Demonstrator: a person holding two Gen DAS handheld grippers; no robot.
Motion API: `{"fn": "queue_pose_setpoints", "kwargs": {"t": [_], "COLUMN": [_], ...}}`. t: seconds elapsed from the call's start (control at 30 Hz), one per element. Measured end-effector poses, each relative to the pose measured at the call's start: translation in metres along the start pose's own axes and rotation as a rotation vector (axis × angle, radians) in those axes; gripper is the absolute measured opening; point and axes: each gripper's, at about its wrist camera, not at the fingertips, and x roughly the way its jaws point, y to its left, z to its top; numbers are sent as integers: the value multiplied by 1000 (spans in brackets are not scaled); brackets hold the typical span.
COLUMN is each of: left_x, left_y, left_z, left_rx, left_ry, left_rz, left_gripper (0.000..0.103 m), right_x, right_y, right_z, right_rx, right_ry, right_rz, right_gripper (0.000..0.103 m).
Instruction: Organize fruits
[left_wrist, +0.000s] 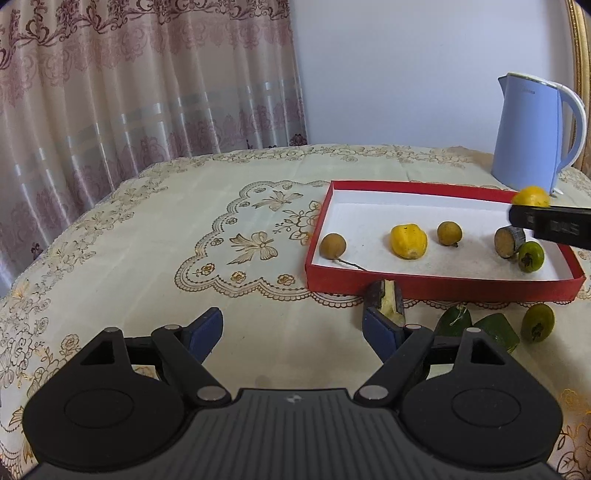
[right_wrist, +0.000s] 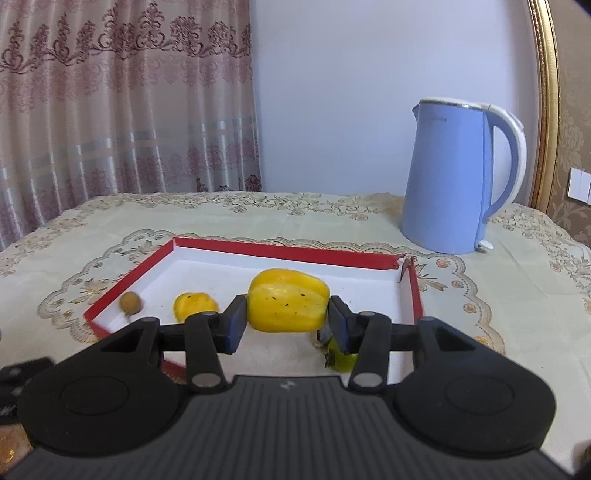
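**Yellow fruit carried over the red tray; left gripper free beside the loose pieces**

The right gripper (right_wrist: 286, 323) is clenched on a yellow fruit piece (right_wrist: 289, 300), its two pads pressing the piece's sides, and holds it above the white floor of the red tray (right_wrist: 125, 282). The step in hand appears to be delivery of this piece into the tray. Already lying in the tray are another yellow piece (left_wrist: 409, 241), two brown round fruits (left_wrist: 333, 246) (left_wrist: 449, 233), a cut brown stub (left_wrist: 509, 241) and a green fruit (left_wrist: 531, 257).

The left gripper (left_wrist: 291, 334) stands released, nothing between its fingers, low over the cloth just in front of the tray's near wall. A dark-skinned wedge with pale flesh (left_wrist: 386, 301) lies just beside its right finger; green pieces (left_wrist: 495, 328) and a second green fruit (left_wrist: 537, 322) remain outside the tray.

The next move likely calls for lowering the yellow piece onto a bare patch of tray floor and letting go, clear of the fruits there.

The surface is a table under a cream embroidered tablecloth (left_wrist: 207, 221). A blue kettle (right_wrist: 450, 177) stands behind the tray; patterned curtains (right_wrist: 110, 110) and a plain wall close the room.
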Motion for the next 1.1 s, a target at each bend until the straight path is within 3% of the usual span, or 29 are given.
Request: {"fn": "queue_pose_setpoints", "kwargs": {"t": [0.37, 0.4, 0.47, 0.53, 0.67, 0.7, 0.73, 0.9, 1.0, 1.1], "left_x": [0, -1, -3, -4, -8, -9, -10, -11, -15, -19], "left_y": [0, 0, 0, 0, -2, -3, -4, -14, -24, -34], "left_z": [-2, -3, -2, -2, 0, 1, 1, 2, 2, 0], "left_rx": [21, 22, 21, 22, 15, 16, 17, 22, 37, 55], "left_ry": [0, 0, -2, -8, -21, -24, -25, -19, -26, -28], "left_rz": [1, 1, 0, 0, -4, -8, -11, -40, -50, -59], "left_gripper": [83, 83, 83, 83, 83, 83, 83, 83, 83, 83], "right_x": [59, 65, 69, 64, 18, 5, -10, -55, -58, -41], "right_y": [4, 4, 3, 2, -2, -5, -7, -19, -34, -40], "right_z": [7, 6, 3, 2, -7, -12, -19, -61, -71, -75], "right_rx": [13, 17, 24, 22, 8, 9, 5, -7, 59, 69], "right_ry": [69, 83, 92, 87, 33, 20, 6, 1, 39, 132], "right_rz": [-84, -91, -111, -122, -136, -146, -170, -402, -429, -412], "right_gripper": [46, 47, 60, 74, 85, 97, 103, 103, 103, 103]}}
